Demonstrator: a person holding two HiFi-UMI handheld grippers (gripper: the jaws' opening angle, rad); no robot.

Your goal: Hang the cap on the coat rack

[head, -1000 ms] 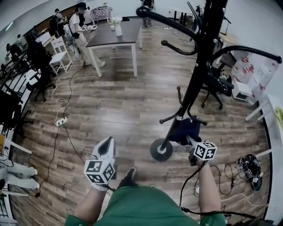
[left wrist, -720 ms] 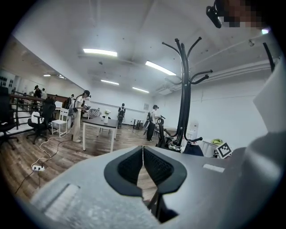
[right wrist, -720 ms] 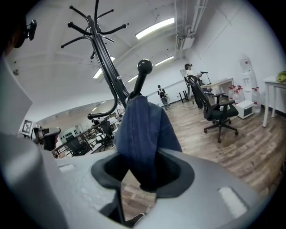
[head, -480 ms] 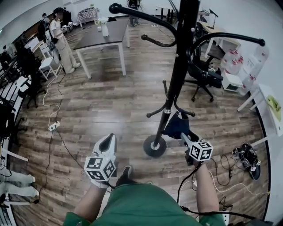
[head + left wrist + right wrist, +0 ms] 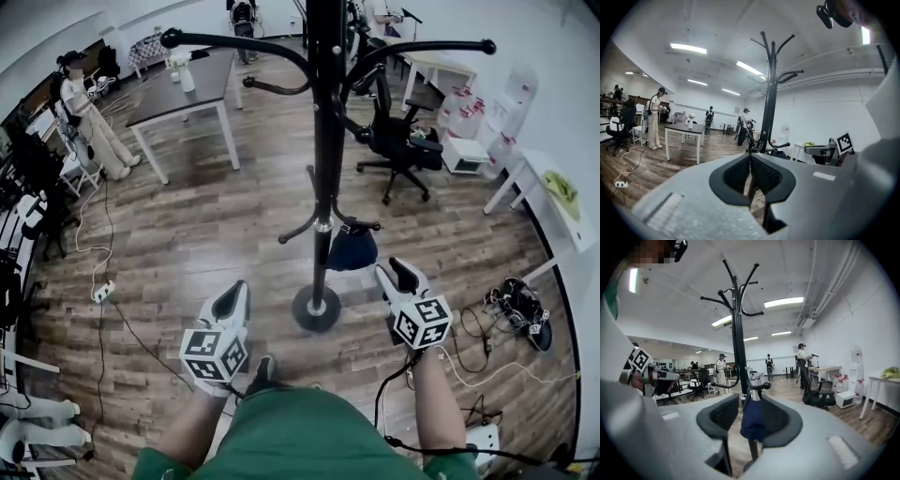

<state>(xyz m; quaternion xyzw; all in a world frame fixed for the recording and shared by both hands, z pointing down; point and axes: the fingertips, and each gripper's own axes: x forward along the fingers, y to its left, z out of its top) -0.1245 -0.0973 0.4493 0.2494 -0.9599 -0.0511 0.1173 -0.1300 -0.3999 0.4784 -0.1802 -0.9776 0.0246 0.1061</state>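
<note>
Navy cap (image 5: pixel 352 249) hangs on a low hook of the coat rack (image 5: pixel 327 141), released by the right gripper (image 5: pixel 394 270) just beside the rack, its empty jaws just opening wide, left gripper (image 5: pixel 235 292) closed on nothing; only backing away seems left

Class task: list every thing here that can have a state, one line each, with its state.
cap: hanging from a lower hook of the coat rack, held by no gripper.
coat rack: upright, upper hooks bare.
left gripper: shut, empty.
right gripper: open, jaws just opened then narrowed slightly, nothing between them.
</note>
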